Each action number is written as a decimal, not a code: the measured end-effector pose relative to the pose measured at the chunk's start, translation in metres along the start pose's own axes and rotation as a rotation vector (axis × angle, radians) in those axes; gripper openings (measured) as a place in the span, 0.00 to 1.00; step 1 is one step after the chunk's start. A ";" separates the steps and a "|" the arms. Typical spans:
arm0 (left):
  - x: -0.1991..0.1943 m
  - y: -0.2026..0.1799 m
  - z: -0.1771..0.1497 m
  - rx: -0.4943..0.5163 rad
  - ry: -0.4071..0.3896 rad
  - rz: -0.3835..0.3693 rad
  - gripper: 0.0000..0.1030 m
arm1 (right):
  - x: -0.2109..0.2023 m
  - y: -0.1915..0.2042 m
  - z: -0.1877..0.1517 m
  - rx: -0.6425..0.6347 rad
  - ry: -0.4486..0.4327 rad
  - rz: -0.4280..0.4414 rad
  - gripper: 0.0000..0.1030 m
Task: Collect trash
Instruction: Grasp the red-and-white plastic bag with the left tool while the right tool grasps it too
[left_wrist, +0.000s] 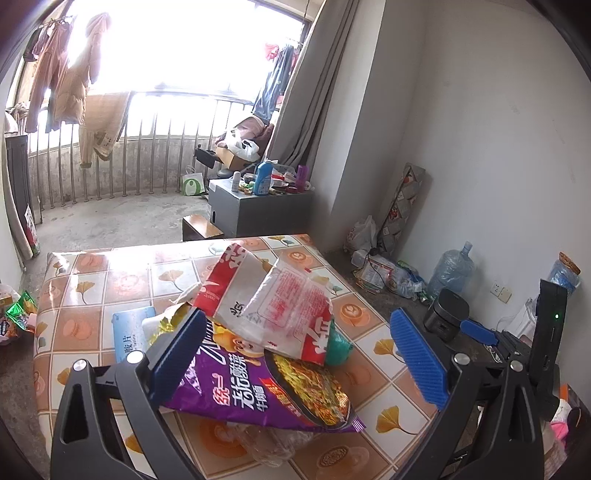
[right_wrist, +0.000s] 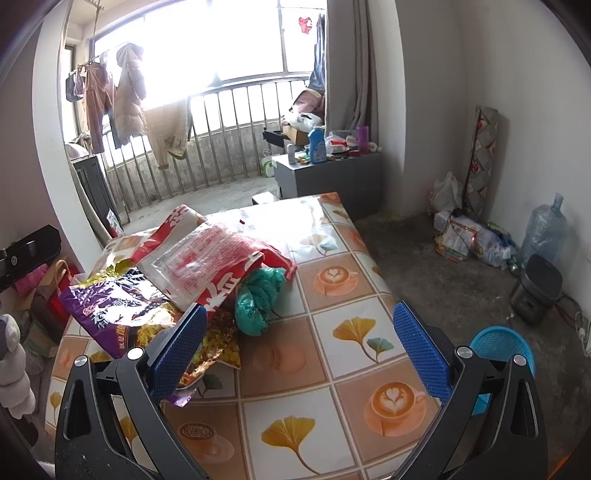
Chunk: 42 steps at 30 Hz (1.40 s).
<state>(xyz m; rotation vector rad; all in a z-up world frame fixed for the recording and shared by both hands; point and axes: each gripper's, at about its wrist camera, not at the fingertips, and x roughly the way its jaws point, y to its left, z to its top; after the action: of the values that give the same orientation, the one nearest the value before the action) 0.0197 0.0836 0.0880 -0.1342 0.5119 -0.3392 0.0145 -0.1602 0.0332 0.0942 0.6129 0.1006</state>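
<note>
Both the left gripper (left_wrist: 299, 354) and right gripper (right_wrist: 299, 343) hang released, fingers spread, probably to straddle the heaped wrappers (left_wrist: 266, 332) on the bench (right_wrist: 332, 369).

I'm in a lived-in home: laundry (left_wrist: 62, 85) hangs at eleven o'clock by the balcony railing (left_wrist: 147, 155), past my tablecloth-covered table (right_wrist: 332, 332).

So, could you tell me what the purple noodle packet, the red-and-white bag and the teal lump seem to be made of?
Purple noodle packet: glossy printed plastic film, seemingly foil-lined, gold showing at its torn edge. Red-and-white bag: thin plastic, partly see-through, creased. Teal lump: probably a soft, thin plastic bag, bunched into folds.
</note>
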 end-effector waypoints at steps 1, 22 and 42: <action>0.002 0.004 0.004 0.000 0.000 0.002 0.92 | 0.004 0.001 0.004 0.005 0.000 0.009 0.93; 0.117 0.049 0.033 -0.082 0.344 -0.071 0.29 | 0.100 -0.014 0.056 0.281 0.128 0.358 0.72; 0.167 0.062 0.006 -0.113 0.512 0.003 0.17 | 0.141 -0.033 0.047 0.533 0.229 0.799 0.28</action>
<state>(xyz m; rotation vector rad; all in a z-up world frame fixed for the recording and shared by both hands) 0.1771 0.0833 0.0040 -0.1559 1.0385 -0.3421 0.1583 -0.1780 -0.0129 0.8541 0.7901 0.7281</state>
